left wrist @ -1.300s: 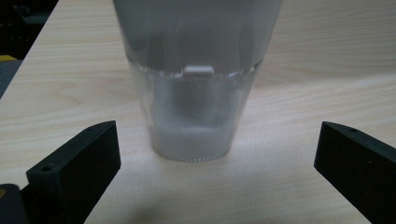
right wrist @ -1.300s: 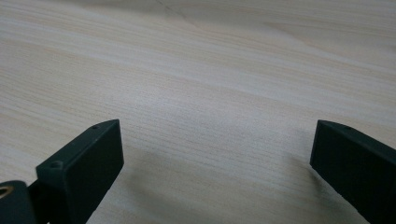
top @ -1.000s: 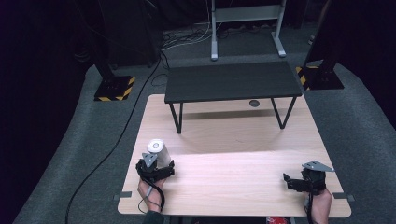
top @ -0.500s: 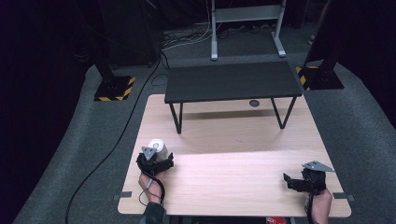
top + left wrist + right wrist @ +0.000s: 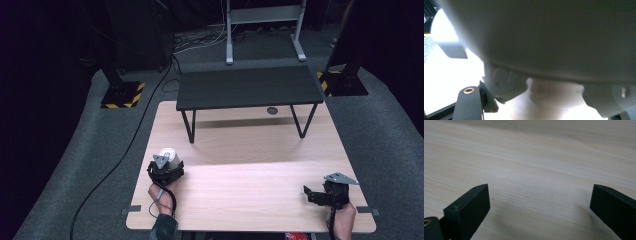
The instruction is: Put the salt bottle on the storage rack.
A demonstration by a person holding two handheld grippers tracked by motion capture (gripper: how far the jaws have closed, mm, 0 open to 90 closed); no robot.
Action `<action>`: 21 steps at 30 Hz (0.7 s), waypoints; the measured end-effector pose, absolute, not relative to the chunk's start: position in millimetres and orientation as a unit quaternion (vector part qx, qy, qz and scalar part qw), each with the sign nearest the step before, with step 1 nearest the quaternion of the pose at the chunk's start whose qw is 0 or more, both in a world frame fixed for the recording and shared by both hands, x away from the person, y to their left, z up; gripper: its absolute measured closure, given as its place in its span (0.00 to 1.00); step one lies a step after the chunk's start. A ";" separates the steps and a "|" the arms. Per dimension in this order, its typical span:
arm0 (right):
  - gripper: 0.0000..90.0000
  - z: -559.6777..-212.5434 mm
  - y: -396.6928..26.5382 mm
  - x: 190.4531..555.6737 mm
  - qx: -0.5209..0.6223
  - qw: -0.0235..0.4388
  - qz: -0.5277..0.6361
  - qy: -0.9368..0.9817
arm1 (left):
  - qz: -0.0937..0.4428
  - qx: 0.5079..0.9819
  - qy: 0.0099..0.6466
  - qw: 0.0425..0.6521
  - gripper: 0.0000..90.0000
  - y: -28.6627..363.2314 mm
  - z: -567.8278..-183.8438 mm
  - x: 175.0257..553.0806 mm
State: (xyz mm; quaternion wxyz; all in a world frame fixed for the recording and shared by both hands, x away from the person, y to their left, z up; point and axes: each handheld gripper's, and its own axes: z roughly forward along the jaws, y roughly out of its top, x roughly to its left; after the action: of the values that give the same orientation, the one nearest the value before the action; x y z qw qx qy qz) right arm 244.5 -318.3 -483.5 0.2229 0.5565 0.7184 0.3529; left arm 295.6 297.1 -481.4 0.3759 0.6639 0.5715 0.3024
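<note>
A white, rounded cup-like object stands near the left edge of the wooden table. My left gripper is right up against its near side. In the left gripper view the white object looms blurred and very close. One black finger stands far out at the lower left, so the jaws look spread around the object. Near the table's front right corner, my right gripper points left. Its jaws stand wide apart over bare wood, and nothing lies between them.
A low black bench stands across the back of the table, with a dark round grommet under it. Stands with yellow-black bases sit on the grey floor, and a cable runs along the left.
My left gripper has moved forward, closing on the white object until it sits right at the jaws. The right gripper has stayed still.
</note>
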 end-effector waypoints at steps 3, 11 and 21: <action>0.02 -483.5 -318.7 244.6 0.556 0.222 0.353 0.718 | 0.301 0.665 0.570 0.377 0.33 297.4 -480.2 292.7; 0.02 -483.5 -318.6 244.4 0.556 0.223 0.353 0.718 | 0.297 0.668 0.569 0.378 0.33 297.4 -476.6 284.2; 0.02 -483.3 -318.0 244.7 0.556 0.223 0.352 0.719 | 0.300 0.670 0.561 0.382 0.33 296.1 -466.8 277.5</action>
State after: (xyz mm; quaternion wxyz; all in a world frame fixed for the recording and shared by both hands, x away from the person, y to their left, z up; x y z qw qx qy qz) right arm 244.7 -318.0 -483.3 0.2231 0.5559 0.7193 0.3519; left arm 277.5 296.1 -466.8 0.3823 0.6702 0.5610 0.2998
